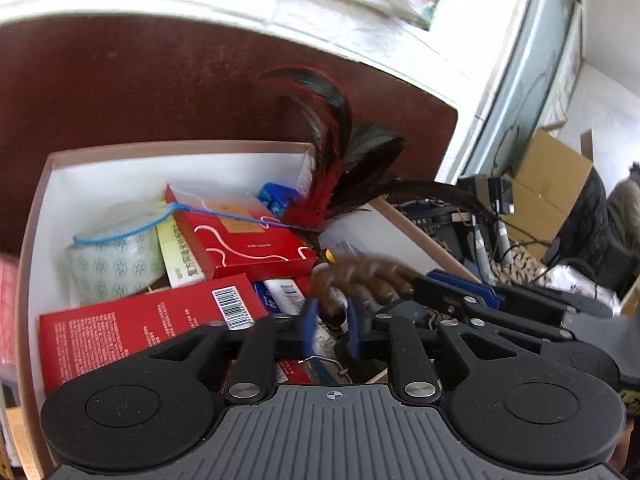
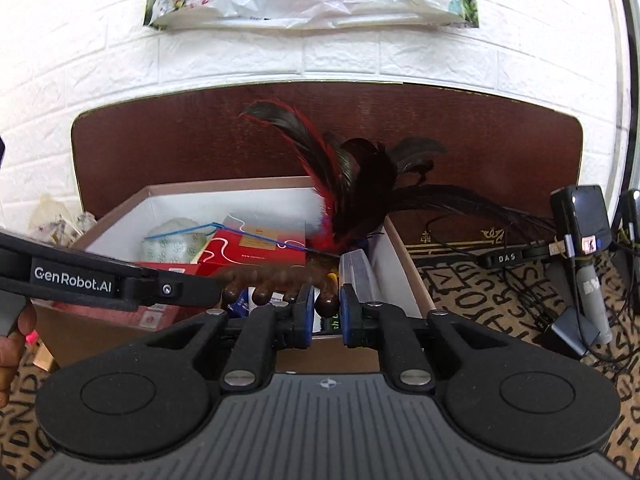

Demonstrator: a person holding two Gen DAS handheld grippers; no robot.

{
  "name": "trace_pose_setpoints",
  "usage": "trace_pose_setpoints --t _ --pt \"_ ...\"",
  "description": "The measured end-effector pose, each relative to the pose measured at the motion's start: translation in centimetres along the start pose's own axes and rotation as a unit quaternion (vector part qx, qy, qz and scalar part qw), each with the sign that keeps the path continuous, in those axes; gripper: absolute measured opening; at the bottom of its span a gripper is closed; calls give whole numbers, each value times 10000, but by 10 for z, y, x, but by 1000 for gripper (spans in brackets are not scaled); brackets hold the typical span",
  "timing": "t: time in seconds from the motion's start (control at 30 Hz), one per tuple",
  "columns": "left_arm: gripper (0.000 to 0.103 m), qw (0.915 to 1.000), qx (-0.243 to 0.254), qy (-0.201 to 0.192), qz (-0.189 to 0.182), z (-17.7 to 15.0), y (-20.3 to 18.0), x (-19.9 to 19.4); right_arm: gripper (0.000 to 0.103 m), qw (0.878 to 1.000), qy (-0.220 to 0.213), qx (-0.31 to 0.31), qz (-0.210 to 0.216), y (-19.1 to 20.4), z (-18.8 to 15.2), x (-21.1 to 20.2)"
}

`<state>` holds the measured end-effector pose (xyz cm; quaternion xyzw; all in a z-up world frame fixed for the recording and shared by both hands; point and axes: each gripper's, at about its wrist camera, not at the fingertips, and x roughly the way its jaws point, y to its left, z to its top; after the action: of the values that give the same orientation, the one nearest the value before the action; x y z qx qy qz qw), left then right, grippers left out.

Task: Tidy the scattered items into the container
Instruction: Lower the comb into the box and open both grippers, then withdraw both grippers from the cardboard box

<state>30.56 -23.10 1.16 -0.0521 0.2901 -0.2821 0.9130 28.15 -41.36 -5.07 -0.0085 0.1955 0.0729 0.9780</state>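
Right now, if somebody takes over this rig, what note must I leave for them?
Left tongs: open, with one end of the wooden massager between the pads, not pressed.
Right tongs: shut on its other end, above the cardboard box.
Done: red boxes, tape roll and feather shuttlecock lie in the box.
Left to do: lower the massager in and release. No other stray items are visible here.

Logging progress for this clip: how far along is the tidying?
Done: red boxes, a tape roll and a feather toy lie in the cardboard box. In hand: the right tool grips a knobbed wooden massager over the box; the left tool stands open around its other end. Left: releasing it inside; no other loose items are clearly visible.
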Motion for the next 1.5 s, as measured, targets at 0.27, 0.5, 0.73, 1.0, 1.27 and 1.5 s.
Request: trace_pose_setpoints --t 0.27,0.5,0.73,1.0,1.27,1.5 --pt "103 9957 516 -447 634 -4 -16 -24 83 9992 -246 -166 -275 12 -5 -12" --pt "103 9965 305 -406 660 -8 -7 -43 95 9987 -267 -384 -211 30 -2 -27" --pt "103 9963 147 -431 734 -12 3 -73 97 9975 -304 -618 -156 55 4 -41" --pt "103 9945 -65 -565 884 -20 19 -114 98 9955 -350 -876 23 90 9 -57" --pt "103 9925 -215 -615 1031 -28 35 -150 99 9915 -353 -1193 379 134 7 -67" --pt "103 9896 -527 -568 1210 -46 60 -173 100 9866 -280 -1469 653 172 3 -73"
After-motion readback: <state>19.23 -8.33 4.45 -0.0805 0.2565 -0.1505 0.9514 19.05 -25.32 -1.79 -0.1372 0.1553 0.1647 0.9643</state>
